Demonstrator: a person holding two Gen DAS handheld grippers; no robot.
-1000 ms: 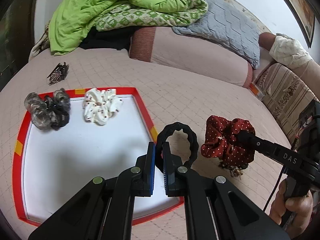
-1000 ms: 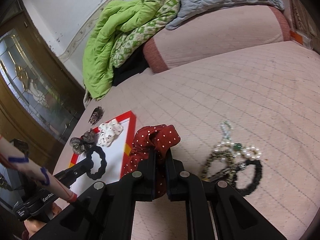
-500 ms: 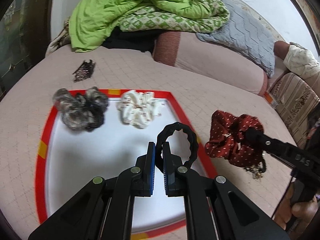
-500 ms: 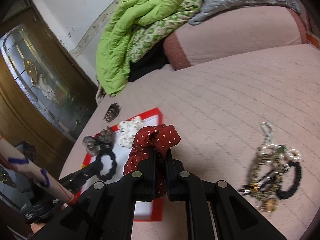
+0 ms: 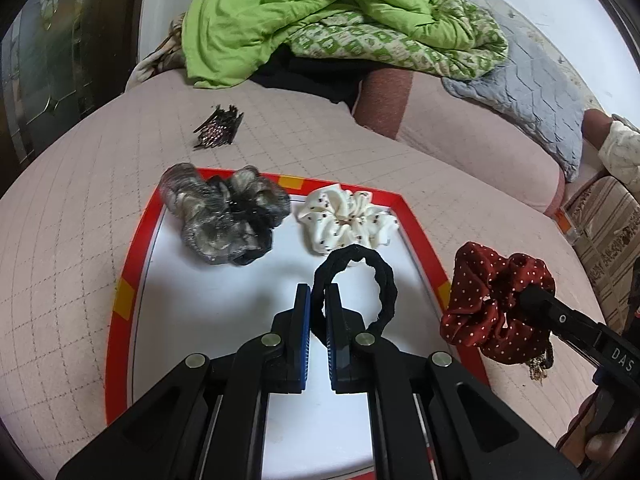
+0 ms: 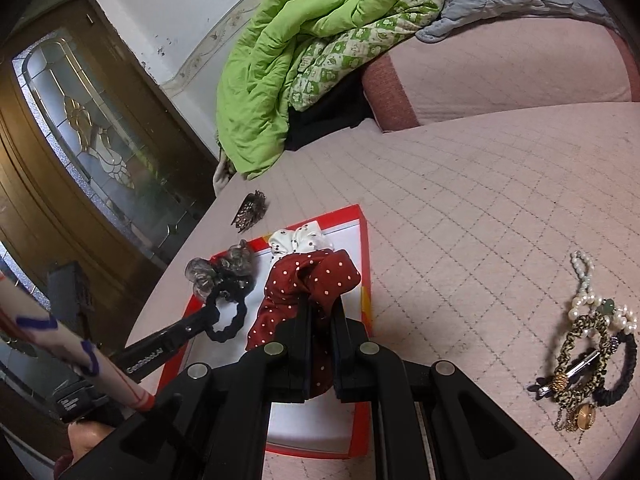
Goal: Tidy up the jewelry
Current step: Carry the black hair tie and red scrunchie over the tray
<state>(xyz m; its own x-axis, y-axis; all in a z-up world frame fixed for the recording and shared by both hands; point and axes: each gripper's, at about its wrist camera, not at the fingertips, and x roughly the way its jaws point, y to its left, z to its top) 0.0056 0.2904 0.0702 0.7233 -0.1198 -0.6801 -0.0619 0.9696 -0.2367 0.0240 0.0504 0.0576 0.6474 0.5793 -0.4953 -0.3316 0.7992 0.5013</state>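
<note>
A black hair tie [image 5: 360, 280] is pinched in the left hand-held gripper [image 5: 319, 300] above the red-rimmed tray [image 5: 132, 264]; to its right, a red dotted scrunchie [image 5: 492, 304] is clamped by the right hand-held gripper [image 6: 322, 320].

The right gripper [image 5: 532, 294], at the frame's lower right, bears "DAS". The left gripper [image 6: 208, 308], lower left, bears "GenRobot.AI".
</note>
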